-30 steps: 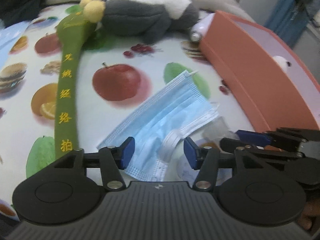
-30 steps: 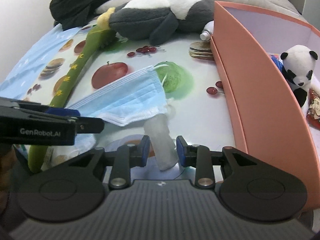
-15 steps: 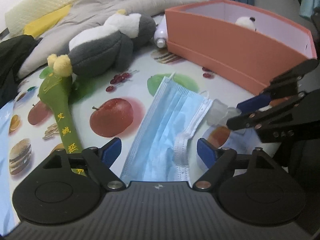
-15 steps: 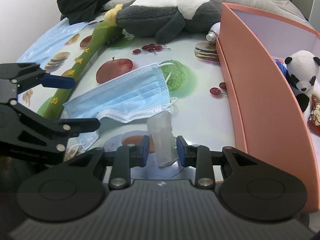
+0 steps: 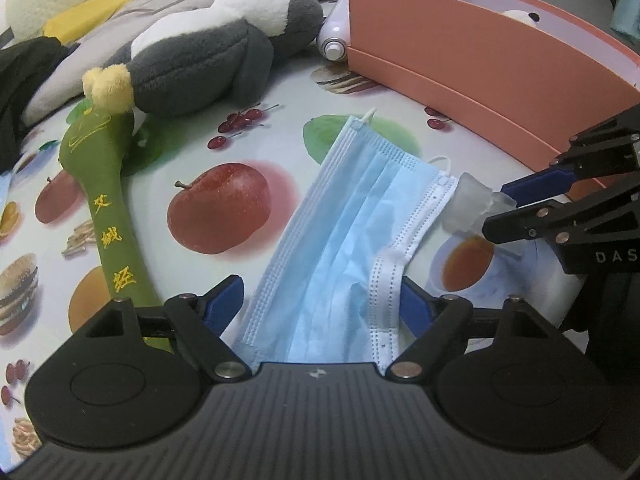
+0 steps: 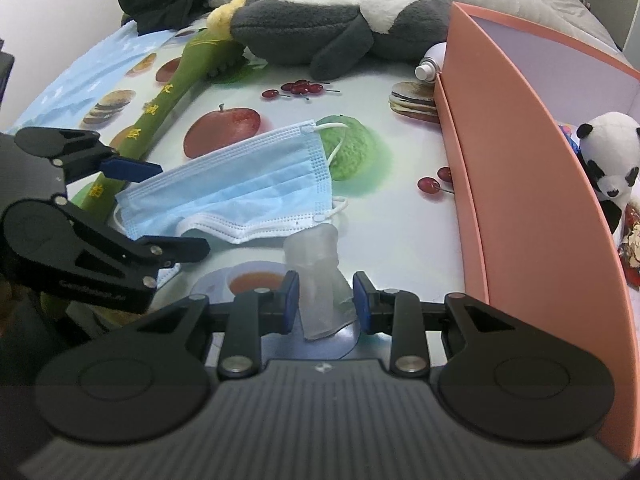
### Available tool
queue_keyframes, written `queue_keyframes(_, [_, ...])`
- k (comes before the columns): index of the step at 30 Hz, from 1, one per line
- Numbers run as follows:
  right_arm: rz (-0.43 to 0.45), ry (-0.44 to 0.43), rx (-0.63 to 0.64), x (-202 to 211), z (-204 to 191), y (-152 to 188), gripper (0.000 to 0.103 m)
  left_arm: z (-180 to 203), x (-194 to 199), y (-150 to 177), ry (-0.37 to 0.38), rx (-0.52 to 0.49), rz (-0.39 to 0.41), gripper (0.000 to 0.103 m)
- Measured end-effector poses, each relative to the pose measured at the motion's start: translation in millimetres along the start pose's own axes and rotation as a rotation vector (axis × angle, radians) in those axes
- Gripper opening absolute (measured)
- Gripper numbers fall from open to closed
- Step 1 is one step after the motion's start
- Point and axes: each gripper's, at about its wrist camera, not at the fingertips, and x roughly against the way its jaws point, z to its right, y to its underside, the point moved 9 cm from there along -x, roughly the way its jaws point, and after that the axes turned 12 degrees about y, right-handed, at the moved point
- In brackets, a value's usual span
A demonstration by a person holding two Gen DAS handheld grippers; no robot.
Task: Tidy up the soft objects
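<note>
L gripper (image 5: 322, 306) jaws are spread wider than 1 s ago, now straddling the near end of the blue face mask (image 5: 348, 240), not pinching it. Mask lies flat on the fruit-print cloth (image 5: 224, 152), as before, one edge just beside the translucent soft piece (image 6: 320, 280). R gripper (image 6: 326, 304) stays clenched on that translucent piece, pads on both sides; the piece stands roughly upright btwn them and sits higher off the cloth vs 1 s ago. Its top end touches the mask's white edge. Green stick toy (image 5: 108, 208) w/ yellow lettering lies left of the mask, its yellow end against the grey-white plush (image 5: 216, 52). Pink box (image 6: 532, 184) is on the right, panda plush (image 6: 608, 160) inside it. White bottle (image 5: 336, 36) rests at the box's far corner. L wrist view has swung from top-down to a lower angle.
</note>
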Motion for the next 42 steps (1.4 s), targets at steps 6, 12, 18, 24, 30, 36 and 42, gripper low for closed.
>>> queue_keyframes(6, [-0.009, -0.003, -0.003, -1.9, -1.0, 1.3, 0.047, 2.2, -1.7, 0.9, 0.032, 0.047, 0.019, 0.061])
queue_keyframes(12, [-0.012, -0.002, 0.004, -2.5, -2.4, 2.3, 0.048, -1.2, 2.0, 1.6, -0.010, 0.097, 0.030, 0.035])
queue_keyframes(18, [-0.003, 0.014, 0.016, -3.2, -2.4, 1.2, 0.048, -4.1, 6.7, 7.4, -0.040, 0.156, 0.048, 0.020])
queue_keyframes(24, [0.005, 0.037, 0.028, -6.7, -2.3, 1.6, 0.048, -2.7, 12.0, 12.2, -0.048, 0.241, 0.068, 0.017])
queue_keyframes(30, [0.021, 0.045, 0.043, -8.8, -4.4, 2.1, 0.045, 0.6, 18.7, 16.5, -0.047, 0.351, 0.092, 0.017])
queue_keyframes(36, [0.030, 0.044, 0.008, -6.9, -6.8, 2.6, 0.026, 3.0, 29.9, 16.5, -0.065, 0.449, 0.133, 0.017])
queue_keyframes(42, [0.049, 0.048, -0.043, 3.7, -4.8, -0.5, 0.022, 7.4, 37.9, 18.4, -0.069, 0.503, 0.148, 0.017])
